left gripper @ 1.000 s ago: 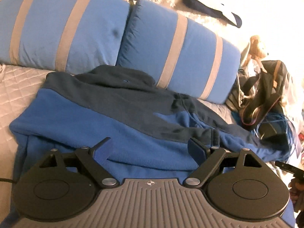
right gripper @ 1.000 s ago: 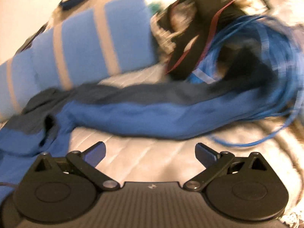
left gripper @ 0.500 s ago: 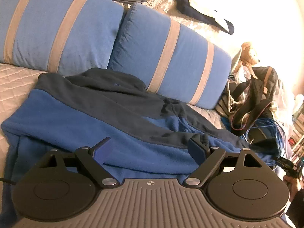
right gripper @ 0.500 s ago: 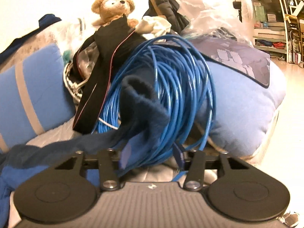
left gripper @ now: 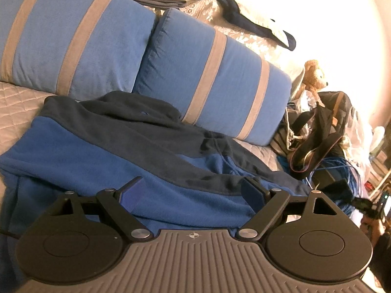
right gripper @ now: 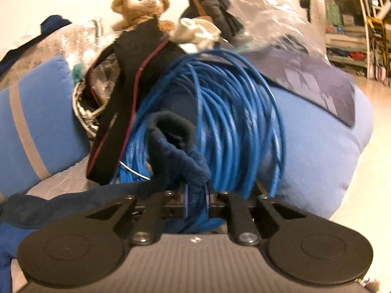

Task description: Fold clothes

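The right gripper (right gripper: 195,204) has its fingers pinched on the fleece sleeve cuff (right gripper: 178,151); blue cable coil (right gripper: 227,112) at twelve o'clock. The left gripper (left gripper: 195,191) hangs wide apart, empty, over the blue fleece (left gripper: 102,151).

The left gripper's (left gripper: 194,190) body covers the near hem of the blue fleece jacket (left gripper: 102,151), and the jacket's left side runs off the frame edge. In the right wrist view, the sleeve cuff (right gripper: 176,151) hides the middle of the blue cable coil (right gripper: 232,112), and the right gripper's (right gripper: 195,204) pads are mostly buried in fleece. The shelves (right gripper: 354,36) at far right are too blurred to read.
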Tool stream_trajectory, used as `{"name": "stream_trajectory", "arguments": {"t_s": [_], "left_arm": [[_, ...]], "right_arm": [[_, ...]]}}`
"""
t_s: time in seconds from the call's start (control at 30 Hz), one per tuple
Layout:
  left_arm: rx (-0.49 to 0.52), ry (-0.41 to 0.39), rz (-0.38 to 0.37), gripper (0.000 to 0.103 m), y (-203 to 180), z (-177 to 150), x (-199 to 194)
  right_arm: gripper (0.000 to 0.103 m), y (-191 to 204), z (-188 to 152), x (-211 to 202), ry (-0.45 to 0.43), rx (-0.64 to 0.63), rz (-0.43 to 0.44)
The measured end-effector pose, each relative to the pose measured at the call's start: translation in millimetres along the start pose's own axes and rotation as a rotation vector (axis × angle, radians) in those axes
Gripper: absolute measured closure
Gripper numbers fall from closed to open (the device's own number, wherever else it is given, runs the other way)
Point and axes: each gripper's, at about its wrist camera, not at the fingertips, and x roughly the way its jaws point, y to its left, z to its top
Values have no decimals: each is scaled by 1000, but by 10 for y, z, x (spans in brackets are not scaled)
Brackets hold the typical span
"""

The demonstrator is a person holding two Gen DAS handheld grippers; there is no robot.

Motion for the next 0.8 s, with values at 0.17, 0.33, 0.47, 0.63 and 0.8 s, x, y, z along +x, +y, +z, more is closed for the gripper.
{"name": "stream_trajectory", "arguments": {"t_s": [0.17, 0.33, 0.47, 0.63, 0.8], "left_arm": [[2, 0, 1, 17, -7, -2, 2], [-9, -1, -2, 17, 11, 0, -1], [-7, 2, 4, 17, 2, 0, 9], [-16, 2, 4, 17, 16, 1, 13], [-26, 2, 2, 16, 39, -2, 14]], "right_arm": [[91, 442, 266, -129, -33, -101, 78], [91, 980, 395, -246, -45, -185, 190], [91, 1397, 373, -375, -43, -216, 289], [92, 1965, 295, -488, -16, -245, 411], [92, 2498, 135, -586, 12, -301, 511]]}}
